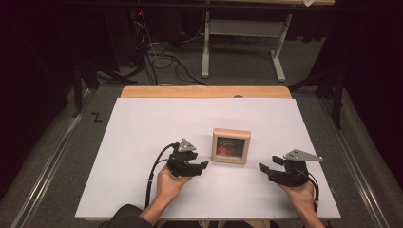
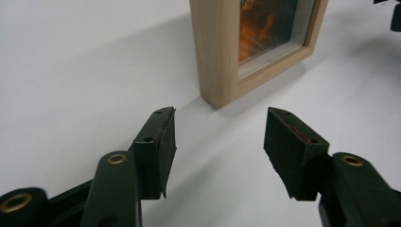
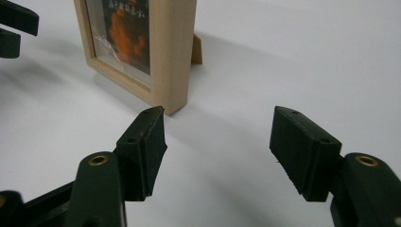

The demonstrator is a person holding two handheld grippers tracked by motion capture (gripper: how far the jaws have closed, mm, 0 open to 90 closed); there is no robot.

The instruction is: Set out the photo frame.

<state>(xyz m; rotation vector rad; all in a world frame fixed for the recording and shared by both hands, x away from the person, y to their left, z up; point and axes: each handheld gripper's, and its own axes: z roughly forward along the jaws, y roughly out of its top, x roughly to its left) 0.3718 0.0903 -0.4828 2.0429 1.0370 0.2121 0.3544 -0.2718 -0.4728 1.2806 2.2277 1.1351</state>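
Observation:
A small wooden picture frame [image 1: 231, 146] stands upright on the white table top [image 1: 142, 128], its dark and orange picture facing the person. My left gripper [image 1: 203, 166] lies just left of the frame, open, with nothing between its jaws. In the left gripper view the frame's near corner [image 2: 215, 92] stands a little beyond the open left gripper [image 2: 220, 137]. My right gripper [image 1: 263, 167] rests to the right of the frame, also open and empty. The right gripper view has the frame [image 3: 163, 56] ahead and left of the right gripper [image 3: 217, 137], with its back stand [image 3: 196, 48] visible.
The white top lies on a wooden table [image 1: 204, 91] whose far edge shows beyond it. Past the table stand a white desk frame [image 1: 242, 42] and loose cables [image 1: 161, 61] on the grey floor. The other gripper's black jaw tips [image 3: 14, 28] show at the right gripper view's left edge.

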